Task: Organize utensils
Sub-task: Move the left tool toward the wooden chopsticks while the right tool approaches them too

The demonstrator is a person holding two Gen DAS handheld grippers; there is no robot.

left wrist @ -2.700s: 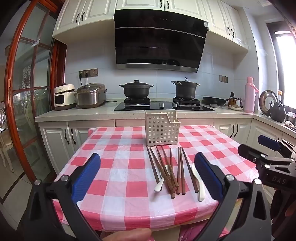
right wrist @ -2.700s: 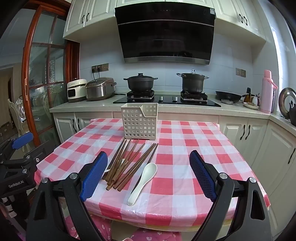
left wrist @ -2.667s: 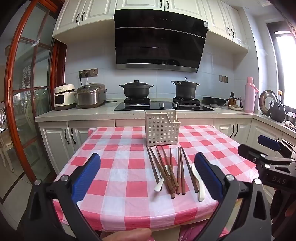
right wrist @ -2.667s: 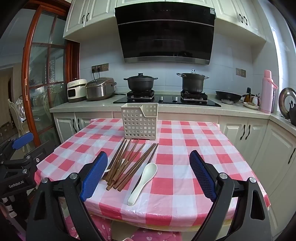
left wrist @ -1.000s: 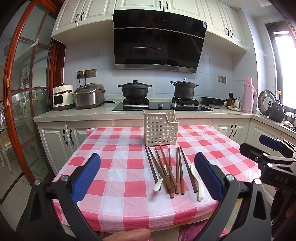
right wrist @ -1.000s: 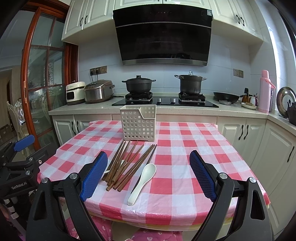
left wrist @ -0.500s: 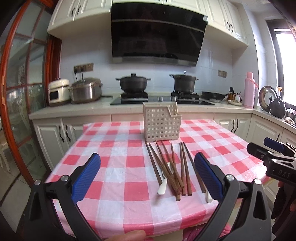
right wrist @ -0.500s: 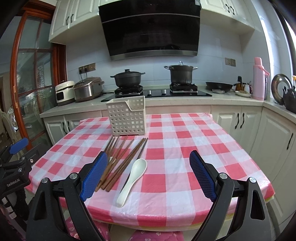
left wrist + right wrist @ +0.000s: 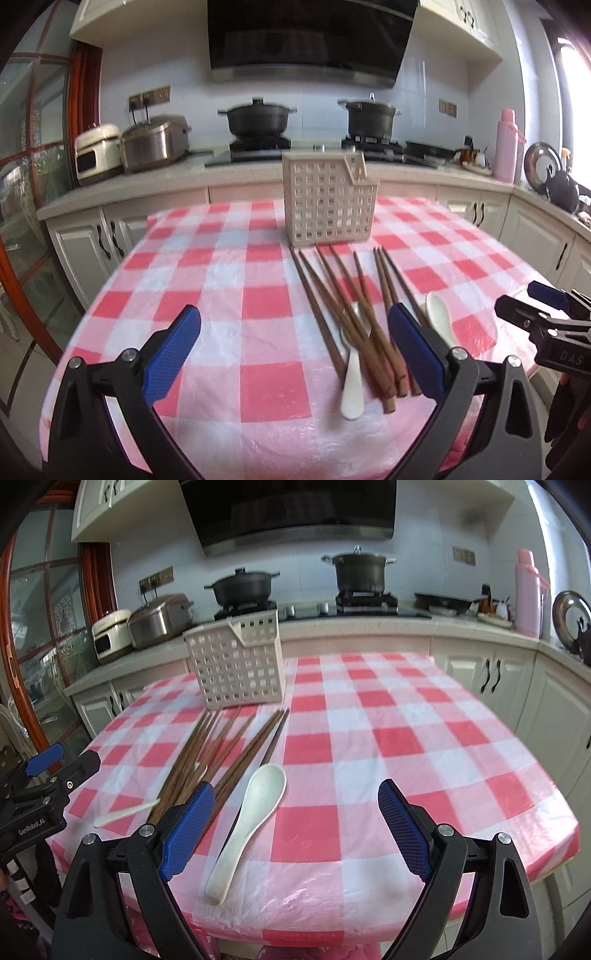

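A white perforated utensil basket stands upright mid-table; it also shows in the right wrist view. Several brown chopsticks lie fanned in front of it, also in the right wrist view. One white spoon lies among them, its handle end showing in the right wrist view. A second white spoon lies to their right, also in the left wrist view. My left gripper is open and empty above the near table edge. My right gripper is open and empty, just above the second spoon.
The table has a red-and-white checked cloth with its near edge close below me. Behind it runs a counter with two black pots, a rice cooker and a pink flask. A wooden glass door stands left.
Both grippers have moved forward and down towards the table; the utensils and basket look larger and nearer. Both grippers stay open. Nothing on the table has moved.
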